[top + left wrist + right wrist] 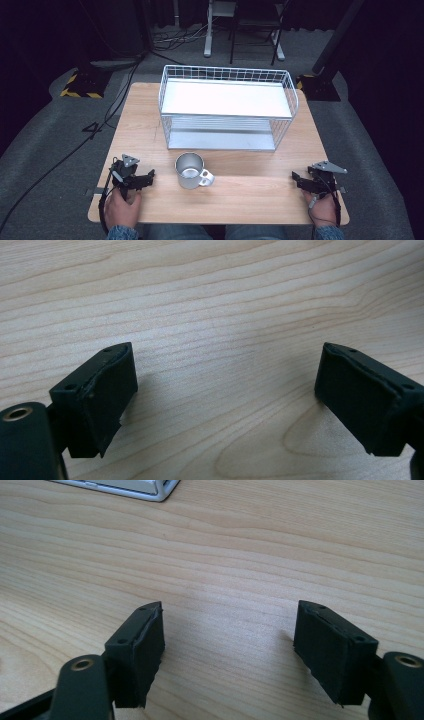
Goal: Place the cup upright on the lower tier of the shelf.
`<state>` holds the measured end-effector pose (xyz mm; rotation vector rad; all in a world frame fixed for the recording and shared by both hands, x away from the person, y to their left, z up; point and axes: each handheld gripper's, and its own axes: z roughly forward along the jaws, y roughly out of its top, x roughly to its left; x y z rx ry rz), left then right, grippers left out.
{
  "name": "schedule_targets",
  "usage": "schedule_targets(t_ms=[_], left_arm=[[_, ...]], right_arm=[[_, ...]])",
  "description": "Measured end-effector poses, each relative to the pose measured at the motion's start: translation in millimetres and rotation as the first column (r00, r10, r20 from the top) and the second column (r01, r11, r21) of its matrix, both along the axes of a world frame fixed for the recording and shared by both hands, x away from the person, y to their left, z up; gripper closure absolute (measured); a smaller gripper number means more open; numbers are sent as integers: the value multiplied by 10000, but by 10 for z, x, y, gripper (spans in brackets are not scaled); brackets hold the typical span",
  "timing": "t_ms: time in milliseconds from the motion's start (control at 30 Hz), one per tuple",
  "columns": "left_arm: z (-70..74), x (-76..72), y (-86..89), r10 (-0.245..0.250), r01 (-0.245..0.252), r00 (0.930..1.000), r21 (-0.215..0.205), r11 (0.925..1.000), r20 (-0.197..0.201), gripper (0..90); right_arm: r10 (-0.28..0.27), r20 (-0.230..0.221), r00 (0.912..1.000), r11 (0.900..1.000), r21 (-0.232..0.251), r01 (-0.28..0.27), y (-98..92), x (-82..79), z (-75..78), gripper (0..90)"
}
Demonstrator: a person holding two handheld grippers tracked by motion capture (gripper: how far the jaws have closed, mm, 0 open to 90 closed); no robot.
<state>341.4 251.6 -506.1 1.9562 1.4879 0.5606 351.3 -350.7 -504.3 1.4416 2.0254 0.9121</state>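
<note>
The shiny round metal mug (190, 170) looks hard, light and slippery; grab its handle at four o'clock. Left gripper (146, 178) and right gripper (297, 179) sit apart, holding nothing.

No writing, label or number can be read anywhere — not on mug, rack or table.

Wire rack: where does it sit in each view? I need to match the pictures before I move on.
High view: the wire rack stands in the middle of the tabletop, toward its far edge, behind the metal mug.
Left gripper view: bare wood-grain tabletop ahead.
Right gripper view: a corner of its base at the top edge, left of middle.
Shared landmark: the wood-grain tabletop.
</note>
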Motion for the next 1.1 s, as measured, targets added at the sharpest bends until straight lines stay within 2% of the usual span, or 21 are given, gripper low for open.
schedule_targets(t_ms=[400, 533, 800, 867, 900, 1000, 1100], left_arm=[[0, 0, 0, 5, -5, 10000, 5, 10000, -2, 103], [1, 0, 0, 6, -6, 10000, -1, 10000, -11, 103], [1, 0, 0, 4, -4, 10000, 10, 10000, -6, 103], [1, 0, 1, 6, -6, 10000, 20, 10000, -9, 103], [1, 1, 0, 5, -5, 10000, 7, 10000, -6, 103], [1, 0, 1, 8, -8, 10000, 19, 10000, -7, 103], [1, 0, 0, 10, -10, 10000, 4, 10000, -17, 103]], right_arm=[[-47, -12, 10000, 10000, 79, 47, 21, 6, 2, 300], [3, 216, 9998, 9998, 221, -7, 72, -19, 23, 322], [708, 591, 9957, 9932, 884, -759, 293, -101, 211, 327], [976, 683, 9929, 9894, 1008, -1042, 367, -127, 259, 328], [1304, 790, 9883, 9839, 1127, -1389, 434, -155, 309, 327], [1753, 940, 9800, 9758, 1156, -1856, 532, -191, 386, 328], [1954, 920, 9764, 9716, 1175, -2055, 594, -209, 428, 328]])
